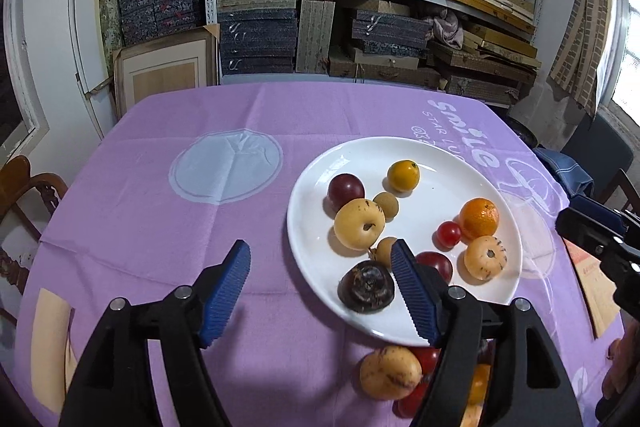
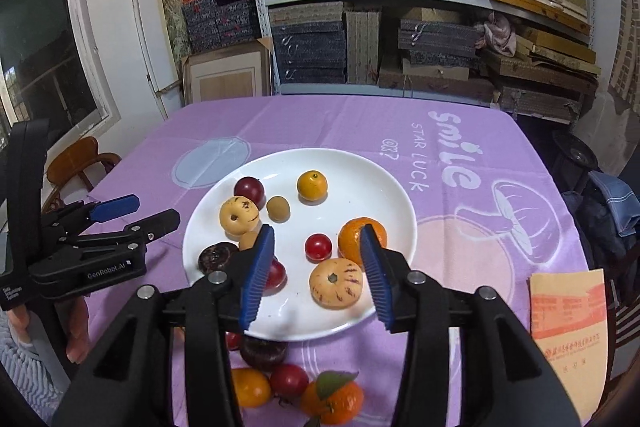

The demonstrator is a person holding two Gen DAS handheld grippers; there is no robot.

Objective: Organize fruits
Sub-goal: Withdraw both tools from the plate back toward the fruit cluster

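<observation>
Shelves stacked with cloth-covered boxes (image 2: 312, 43) were seen behind a table spread with a purple cloth (image 1: 160, 227).

Both tongs were held apart with nothing between the pads. The left gripper (image 1: 322, 291) was spread wide above the near left rim of the white plate (image 1: 312, 187), and the right gripper (image 2: 316, 275) was parted less widely over the plate's near side; in the right wrist view the left gripper (image 2: 120, 213) was seen from the side, just beside the plate.

Most of the fruits were found on the plate: a striped yellow melon-like fruit (image 2: 336, 283) between the right pads' lines of sight, an orange mandarin (image 2: 352, 237), a small red tomato (image 2: 318, 247), a dark purple mangosteen (image 1: 366, 287), a spotted yellow pear (image 1: 359, 224), a plum (image 1: 346, 191) and a yellow-orange citrus (image 1: 403, 175). A further heap (image 2: 296, 383) was left on the cloth just before the plate's near edge.

The fruits were judged to be light, round and smooth, so rolling and slipping out of ribbed pads would be likely. Each would best be taken across its widest middle, squarely, with gentle pressure; the smallest ones would be hardest to centre.

"smile", "STAR LUCK" and "@3?" were read on the cloth, and "GenRobot.AI" on the left gripper's body. An orange-printed envelope (image 2: 568, 311) carried characters too small to be made out.
</observation>
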